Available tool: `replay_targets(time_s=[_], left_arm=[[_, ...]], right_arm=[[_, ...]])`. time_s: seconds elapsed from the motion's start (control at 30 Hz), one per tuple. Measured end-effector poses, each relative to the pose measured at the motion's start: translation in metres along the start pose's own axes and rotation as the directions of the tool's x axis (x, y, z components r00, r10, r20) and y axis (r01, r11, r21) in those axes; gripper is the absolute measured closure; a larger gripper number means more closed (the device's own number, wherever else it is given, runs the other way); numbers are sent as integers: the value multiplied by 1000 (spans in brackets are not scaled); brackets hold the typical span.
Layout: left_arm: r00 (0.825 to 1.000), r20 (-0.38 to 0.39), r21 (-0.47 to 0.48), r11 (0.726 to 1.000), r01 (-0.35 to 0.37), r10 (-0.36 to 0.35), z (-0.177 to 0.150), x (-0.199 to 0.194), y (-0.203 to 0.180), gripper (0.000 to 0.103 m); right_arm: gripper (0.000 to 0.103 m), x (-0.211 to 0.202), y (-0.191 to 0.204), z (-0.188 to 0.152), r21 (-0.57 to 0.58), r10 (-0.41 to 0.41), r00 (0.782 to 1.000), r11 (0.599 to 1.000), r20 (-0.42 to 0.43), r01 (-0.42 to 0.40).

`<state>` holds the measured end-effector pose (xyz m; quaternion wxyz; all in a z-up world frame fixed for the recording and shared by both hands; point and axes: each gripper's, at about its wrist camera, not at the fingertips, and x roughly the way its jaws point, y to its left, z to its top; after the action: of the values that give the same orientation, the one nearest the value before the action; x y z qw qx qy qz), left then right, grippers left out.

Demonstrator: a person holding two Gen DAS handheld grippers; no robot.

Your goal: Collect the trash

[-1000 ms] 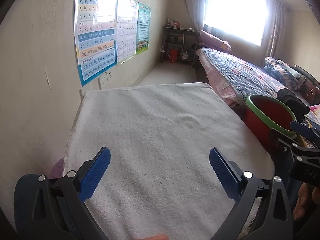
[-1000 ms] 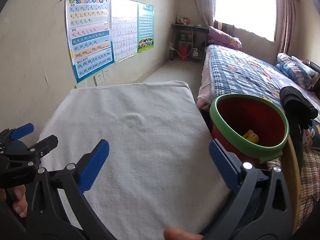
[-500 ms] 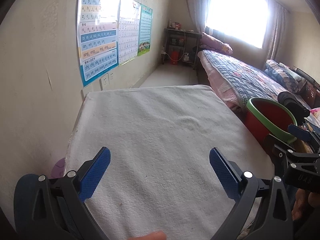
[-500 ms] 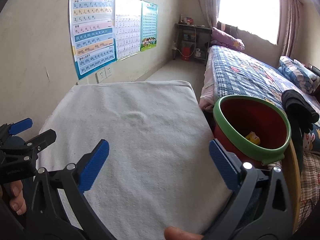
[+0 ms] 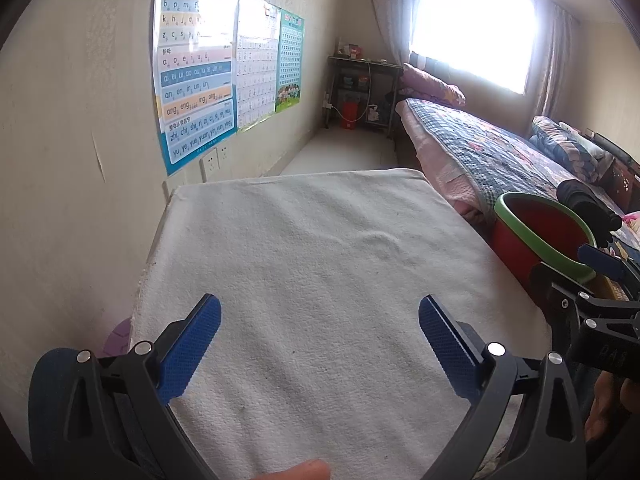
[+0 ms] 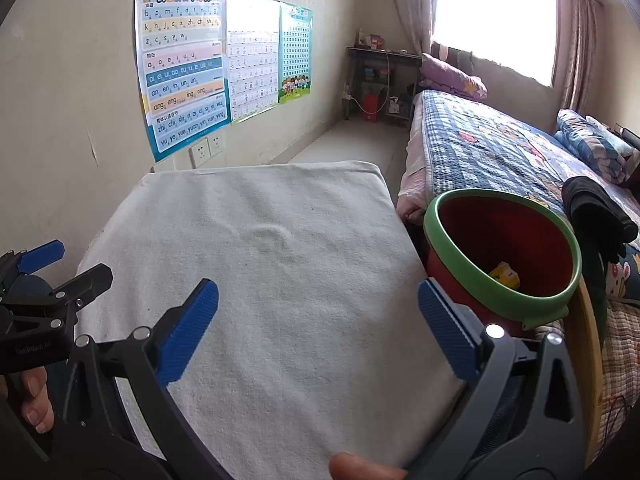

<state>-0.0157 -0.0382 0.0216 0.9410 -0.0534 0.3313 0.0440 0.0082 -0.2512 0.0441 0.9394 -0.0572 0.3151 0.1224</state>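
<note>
A small yellow piece of trash lies at the bottom of a red bin with a green rim, just beside the right edge of a white cloth-covered table. No trash shows on the cloth. The left gripper and right gripper hover above it, both spread wide and empty. Swinging the right gripper sideways could likely knock the bin over

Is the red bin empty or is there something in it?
Not empty. The red bin has a small yellow piece lying at its bottom.
</note>
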Motion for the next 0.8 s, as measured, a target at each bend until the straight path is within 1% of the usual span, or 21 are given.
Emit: replay_targets(time_s=[0.8], left_arm=[[1000, 11, -2, 1000, -2, 2, 0, -2, 2, 8]], right_arm=[[5, 1, 1, 1, -9, 0, 1000, 1000, 3, 0]])
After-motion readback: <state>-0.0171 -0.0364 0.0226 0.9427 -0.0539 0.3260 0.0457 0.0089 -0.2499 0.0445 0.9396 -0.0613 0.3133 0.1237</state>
